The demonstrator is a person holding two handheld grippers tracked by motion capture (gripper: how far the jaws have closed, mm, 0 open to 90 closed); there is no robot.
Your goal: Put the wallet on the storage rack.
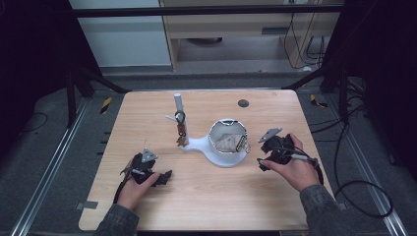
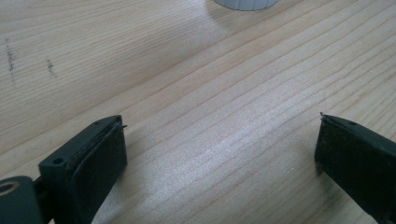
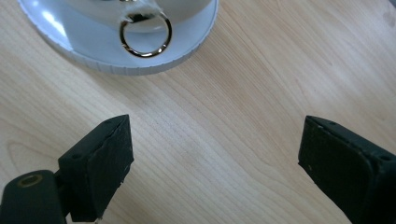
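Observation:
A white stand [image 1: 199,144] sits mid-table with an upright post [image 1: 178,105] and a round bowl [image 1: 227,141] on one base. A dark keychain [image 1: 181,129] hangs on the post. Something pale lies inside the bowl, and a gold ring [image 3: 144,35] hangs over the bowl's rim onto the base. My right gripper [image 1: 262,156] is just right of the bowl, jaws open over bare wood [image 3: 212,140]. My left gripper [image 1: 164,177] rests low at the front left, also open with nothing between its pads [image 2: 100,158].
The wooden table [image 1: 206,196] has a small dark disc [image 1: 243,103] near its far edge. Black frame legs stand beyond the table's far corners, and cables trail on the floor at the right. The stand's white base edge [image 2: 245,3] lies ahead of the left gripper.

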